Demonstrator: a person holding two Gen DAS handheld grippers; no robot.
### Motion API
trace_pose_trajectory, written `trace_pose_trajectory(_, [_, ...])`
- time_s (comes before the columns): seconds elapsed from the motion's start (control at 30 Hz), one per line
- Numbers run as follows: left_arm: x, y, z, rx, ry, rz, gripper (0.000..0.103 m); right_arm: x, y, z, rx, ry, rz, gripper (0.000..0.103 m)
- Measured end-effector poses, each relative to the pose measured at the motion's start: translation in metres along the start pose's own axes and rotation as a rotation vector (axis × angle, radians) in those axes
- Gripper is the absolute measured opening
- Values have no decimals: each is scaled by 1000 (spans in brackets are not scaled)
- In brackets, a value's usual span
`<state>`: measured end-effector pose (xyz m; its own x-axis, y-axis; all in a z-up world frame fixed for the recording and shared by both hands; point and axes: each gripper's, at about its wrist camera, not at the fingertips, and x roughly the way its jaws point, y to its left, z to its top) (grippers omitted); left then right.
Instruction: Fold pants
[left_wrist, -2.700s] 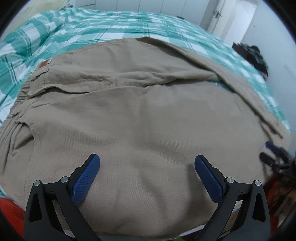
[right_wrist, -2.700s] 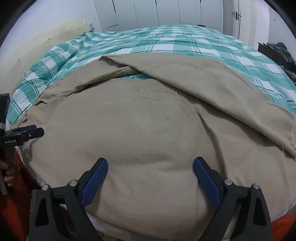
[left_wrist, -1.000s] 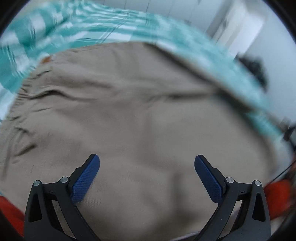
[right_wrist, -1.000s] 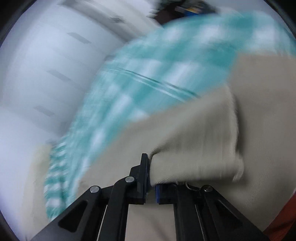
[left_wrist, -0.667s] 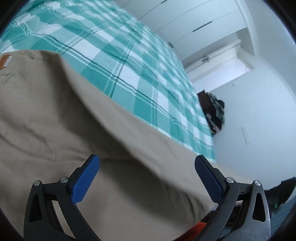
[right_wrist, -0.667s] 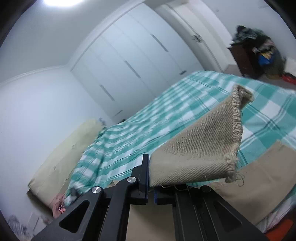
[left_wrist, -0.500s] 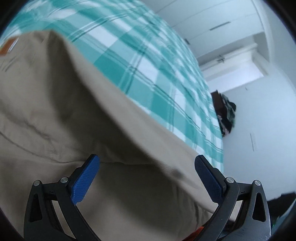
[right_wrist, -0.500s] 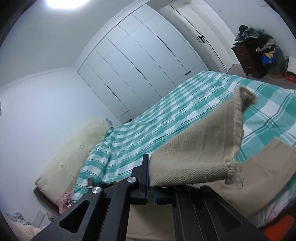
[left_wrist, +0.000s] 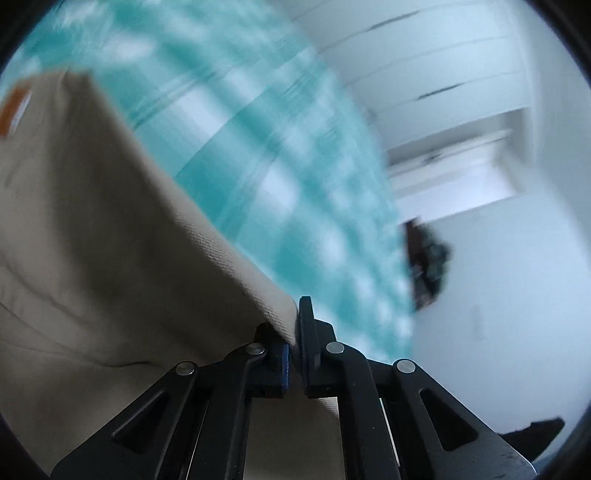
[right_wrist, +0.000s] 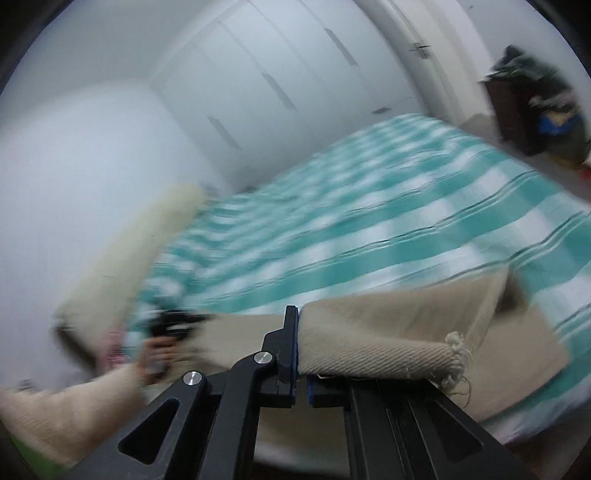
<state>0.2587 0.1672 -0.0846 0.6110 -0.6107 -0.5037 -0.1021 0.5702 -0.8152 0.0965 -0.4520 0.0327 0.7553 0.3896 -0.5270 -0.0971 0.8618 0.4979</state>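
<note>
While both tools clench tan pants (left_wrist: 92, 229), left tool (left_wrist: 293, 347), right tool (right_wrist: 301, 354), orange label (left_wrist: 14, 107) unreadable w/ blur.

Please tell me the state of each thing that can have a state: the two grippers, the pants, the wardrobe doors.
left gripper: shut on the pants' edge.
right gripper: shut on the frayed hem.
pants: partly lifted off the bed.
wardrobe doors: closed.

Pants (left_wrist: 92, 240) lie on the bed (left_wrist: 277, 166), wardrobe (right_wrist: 277, 74) behind.
</note>
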Motion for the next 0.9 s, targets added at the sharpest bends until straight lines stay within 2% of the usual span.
trace_pose_trajectory(0.03, [-22, -17, -4, 50, -57, -48, 2, 8, -1, 19, -35, -43, -33, 4])
trace_pose_trajectory(0.07, [-41, -28, -10, 95, -101, -78, 3, 7, 5, 33, -65, -95, -25, 4])
trace_pose_trajectory(0.13, [-81, -43, -32, 186, -163, -101, 3, -3, 14, 56, -98, -203, 54, 4])
trace_pose_trajectory(0.2, [-103, -38, -60, 227, -154, -73, 3, -11, 17, 72, -100, -262, 116, 4])
trace_pose_trajectory(0.23, [-106, -28, -82, 236, -114, -39, 3, -14, 14, 72, -93, -262, 127, 4])
trace_pose_trajectory(0.27, [-103, -17, -100, 236, -70, 0, 3, -13, 4, 68, -77, -237, 128, 4])
trace_pose_trajectory(0.33, [-81, 20, -146, 224, 73, 108, 3, -4, -30, 46, -27, -150, 57, 4])
trace_pose_trajectory(0.4, [-58, 43, -170, 178, 159, 138, 3, 11, -72, 13, 73, 0, -32, 4])
trace_pose_trajectory(0.47, [-41, 55, -187, 161, 213, 166, 3, 37, -120, -37, 182, 189, -189, 4])
trace_pose_trajectory(0.53, [-34, 46, -193, 209, 220, 200, 3, 56, -149, -69, 230, 282, -285, 4])
trace_pose_trajectory(0.6, [-36, 39, -190, 227, 213, 199, 3, 61, -168, -88, 290, 296, -294, 4])
trace_pose_trajectory(0.67, [-36, 38, -189, 232, 206, 199, 3, 50, -168, -82, 274, 249, -280, 4])
trace_pose_trajectory(0.73, [-30, 41, -188, 238, 208, 208, 3, 52, -164, -81, 245, 257, -292, 5])
trace_pose_trajectory(0.8, [-27, 42, -191, 247, 213, 221, 3, 52, -171, -84, 281, 255, -282, 7])
trace_pose_trajectory(0.87, [-35, 43, -196, 260, 217, 227, 3, 41, -178, -84, 317, 220, -256, 13])
trace_pose_trajectory(0.9, [-35, 42, -197, 266, 217, 230, 3, 43, -178, -81, 335, 205, -253, 28])
